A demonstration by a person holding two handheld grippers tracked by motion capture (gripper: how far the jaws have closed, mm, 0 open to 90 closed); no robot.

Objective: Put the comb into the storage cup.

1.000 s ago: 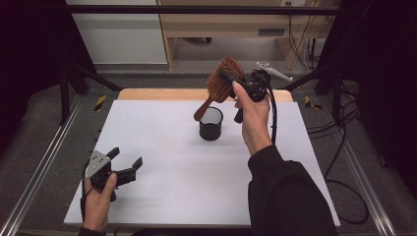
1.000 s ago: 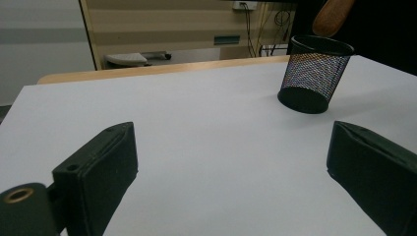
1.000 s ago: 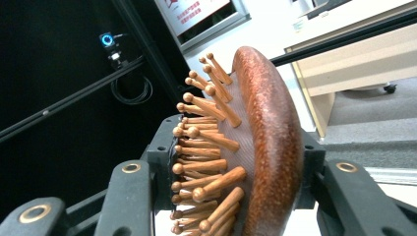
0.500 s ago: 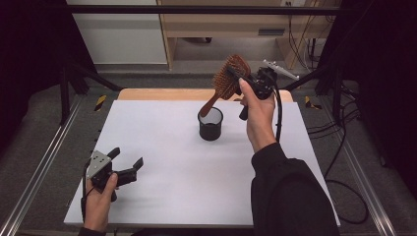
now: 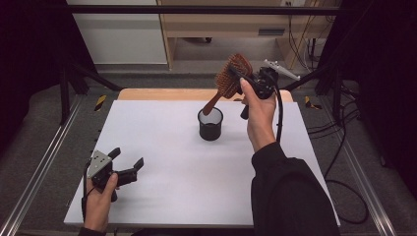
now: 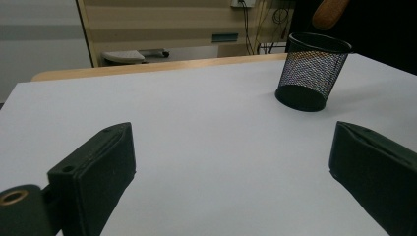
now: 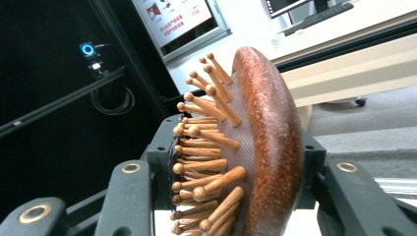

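Brown wooden paddle hairbrush (image 5: 229, 78): clamped in right gripper (image 5: 251, 83), handle tip over black mesh cup (image 5: 210, 124).
Left gripper (image 5: 129, 164): jaws wide, holding nothing, low over white table (image 5: 172, 172).

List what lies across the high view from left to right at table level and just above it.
Left gripper with open jaws → black mesh cup → brown wooden hairbrush → right gripper clamping the brush head.

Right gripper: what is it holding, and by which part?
The right gripper is shut on the wooden hairbrush, clamped across its bristled head, handle pointing down toward the black mesh cup. The left gripper holds nothing.
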